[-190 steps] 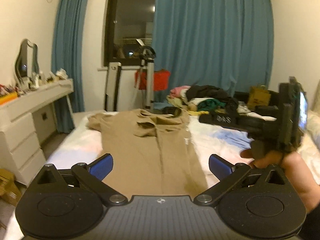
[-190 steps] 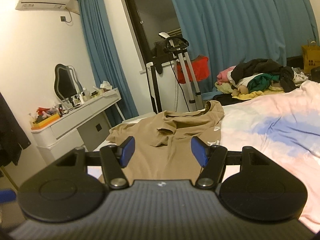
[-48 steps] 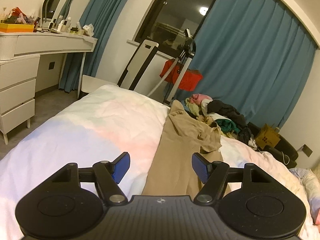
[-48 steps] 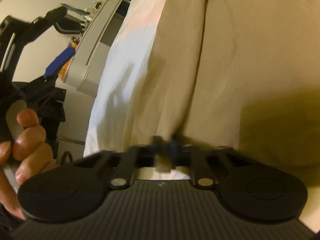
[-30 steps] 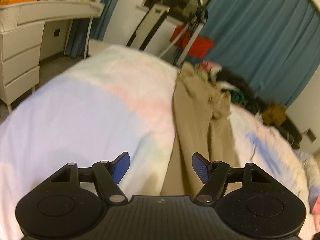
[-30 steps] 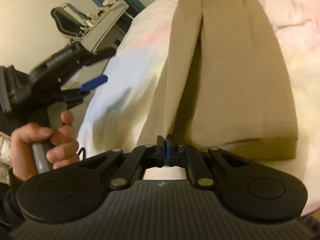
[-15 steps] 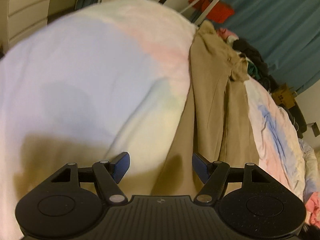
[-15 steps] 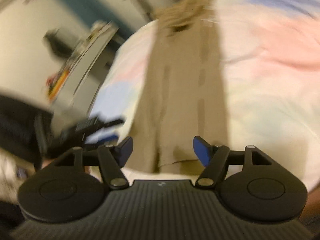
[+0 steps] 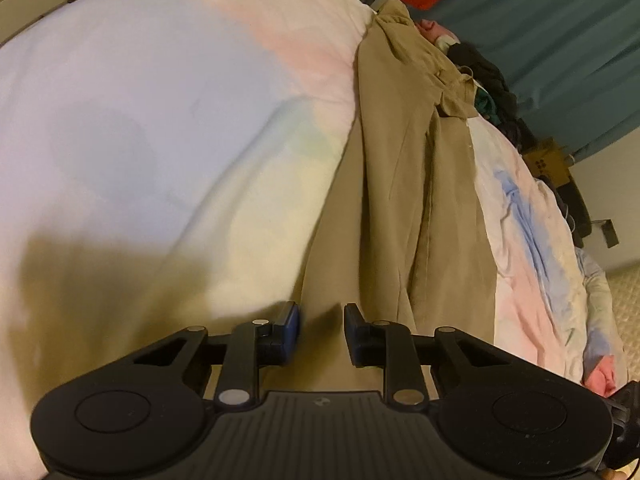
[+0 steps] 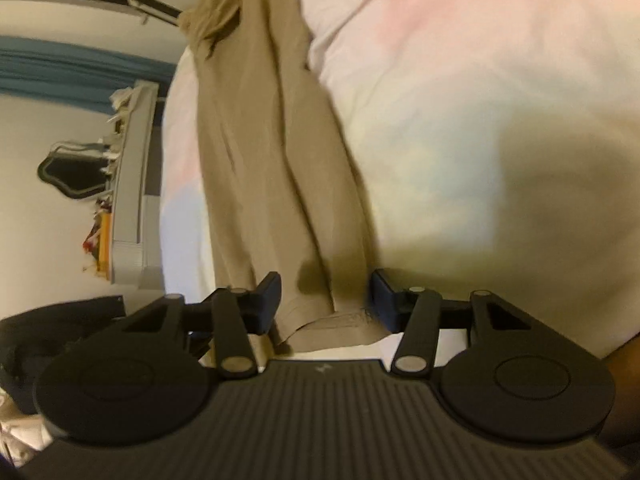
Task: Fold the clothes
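A tan garment (image 9: 404, 184) lies lengthwise on the bed, folded into a long narrow strip, its collar end far away. It also shows in the right wrist view (image 10: 264, 152). My left gripper (image 9: 322, 326) hovers low over the near left part of the hem, its jaws narrowed with a gap still between the blue pads. My right gripper (image 10: 324, 298) is open and straddles the near right corner of the hem, close above the cloth. Neither holds anything.
The bed has a pastel pink, blue and white sheet (image 9: 160, 120). A pile of other clothes (image 9: 484, 76) lies at the far end by the blue curtain (image 9: 560, 20). A white dresser (image 10: 132, 184) with a mirror stands beside the bed.
Both grippers dropped toward the near hem of the garment. The left jaws narrowed from wide open. The right gripper, shut a second ago, opened and rolled sideways.
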Demonstrator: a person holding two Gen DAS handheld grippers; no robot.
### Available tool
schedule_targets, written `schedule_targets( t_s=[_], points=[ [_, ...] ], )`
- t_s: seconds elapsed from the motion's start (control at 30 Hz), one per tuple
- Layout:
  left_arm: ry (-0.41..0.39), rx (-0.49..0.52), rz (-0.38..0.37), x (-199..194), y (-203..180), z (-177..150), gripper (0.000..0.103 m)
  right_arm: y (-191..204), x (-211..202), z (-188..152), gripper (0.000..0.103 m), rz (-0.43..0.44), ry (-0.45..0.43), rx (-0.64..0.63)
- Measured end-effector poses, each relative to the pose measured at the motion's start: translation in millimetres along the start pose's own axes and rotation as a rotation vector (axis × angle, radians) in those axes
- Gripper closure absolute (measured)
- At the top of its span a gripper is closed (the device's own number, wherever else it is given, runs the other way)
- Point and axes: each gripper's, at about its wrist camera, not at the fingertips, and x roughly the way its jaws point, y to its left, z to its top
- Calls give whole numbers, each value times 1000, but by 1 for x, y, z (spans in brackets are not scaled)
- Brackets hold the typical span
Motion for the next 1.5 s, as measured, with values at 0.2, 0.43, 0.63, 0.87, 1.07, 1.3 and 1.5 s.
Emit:
schedule_targets(
  t_s=[0.2, 0.43, 0.63, 0.87, 1.07, 1.3, 1.5],
  points=[
    [38, -52, -3, 10, 7, 2, 60, -5, 3, -1, 50, -25, -11, 29],
    [124, -8, -48, 18, -5, 0, 47, 12, 14, -11, 50, -100, 72, -123],
    [163, -57, -116, 4, 4, -6, 83, 32, 3, -23, 92, -107, 79, -213],
    [88, -155, -270, -33, 8, 1, 98, 60, -43, -17, 95, 8, -49, -235],
    [-68, -168, -402, -92, -20, 35, 99, 114, -104, 7, 96, 93, -198, -317],
    [-167, -117, -481, -151, -46, 36, 100, 149, -155, 11, 96, 178, -307, -406],
    [-96, -82, -431, -164, -41, -19, 101, 120, -171, -29, 96, 140, -275, -474]
  ],
)
